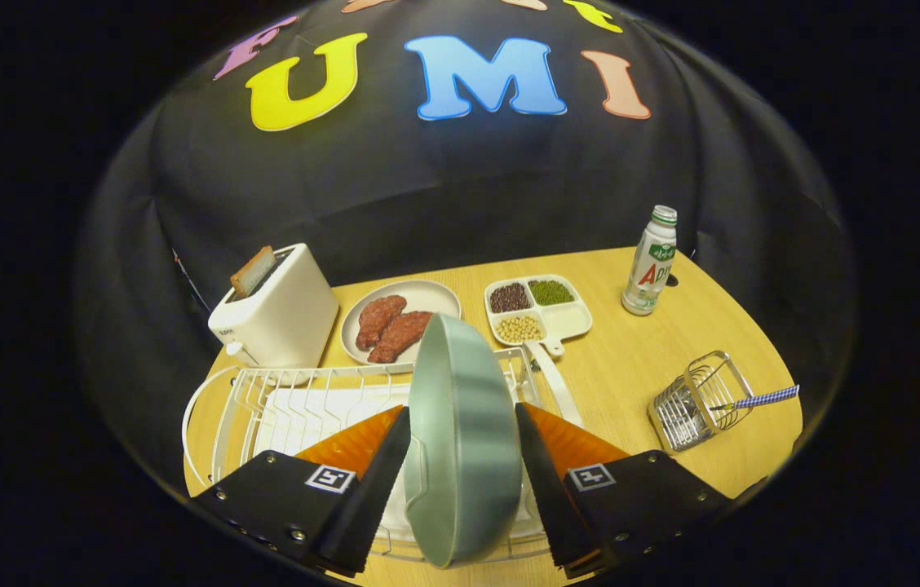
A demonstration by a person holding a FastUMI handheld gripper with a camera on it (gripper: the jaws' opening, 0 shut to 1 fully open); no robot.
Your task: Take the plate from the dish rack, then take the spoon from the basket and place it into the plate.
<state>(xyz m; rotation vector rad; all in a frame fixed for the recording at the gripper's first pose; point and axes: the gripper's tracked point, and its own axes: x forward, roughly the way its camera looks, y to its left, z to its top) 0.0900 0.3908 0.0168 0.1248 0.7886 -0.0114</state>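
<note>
Wooden table [647, 359], claw [463, 424] clamping upright plate [464, 440], hiding part of dish rack [297, 399].

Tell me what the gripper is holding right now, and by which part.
The gripper is shut on the round grey-green ceramic plate, which stands on edge over the white wire dish rack; one finger presses on each face, near its lower rim.

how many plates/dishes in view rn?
3. A grey-green plate stands on edge between the gripper fingers, over the dish rack; a meat plate beside the toaster; a divided dish right of that.
</note>
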